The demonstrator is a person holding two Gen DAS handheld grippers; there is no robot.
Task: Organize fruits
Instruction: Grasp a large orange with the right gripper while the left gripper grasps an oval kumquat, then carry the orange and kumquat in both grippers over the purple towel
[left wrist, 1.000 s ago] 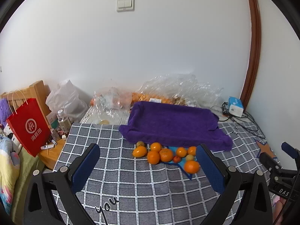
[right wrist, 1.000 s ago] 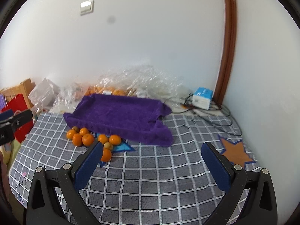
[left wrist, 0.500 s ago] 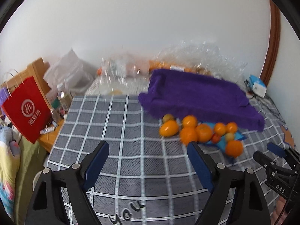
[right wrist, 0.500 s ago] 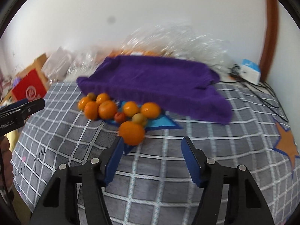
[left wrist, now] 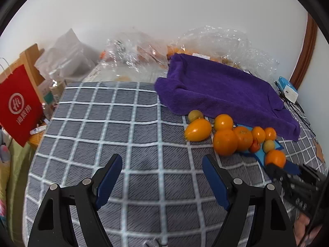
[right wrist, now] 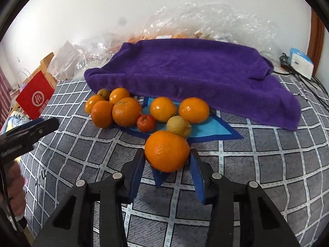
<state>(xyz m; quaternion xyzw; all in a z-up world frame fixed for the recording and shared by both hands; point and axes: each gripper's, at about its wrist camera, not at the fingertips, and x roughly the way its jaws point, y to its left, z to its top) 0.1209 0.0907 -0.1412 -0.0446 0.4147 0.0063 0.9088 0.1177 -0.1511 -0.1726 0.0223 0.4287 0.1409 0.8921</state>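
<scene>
Closing our right gripper (right wrist: 167, 165) around the nearest orange (right wrist: 167, 150), we saw in the right wrist view the fruit between the narrowing blue pads, though contact was unclear. The left wrist view showed that same orange (left wrist: 275, 158) only at the far right edge. Our left gripper (left wrist: 162, 176) hovered over the bare checked blanket (left wrist: 102, 127), jaws fairly wide, closing, with nothing between them. Beyond, the other oranges (right wrist: 126, 111) clustered on a blue star patch (right wrist: 207, 130). Farther back lay a purple towel (right wrist: 195, 74), draped over something hidden, then clear plastic bags (left wrist: 222, 43) holding orange fruit.
</scene>
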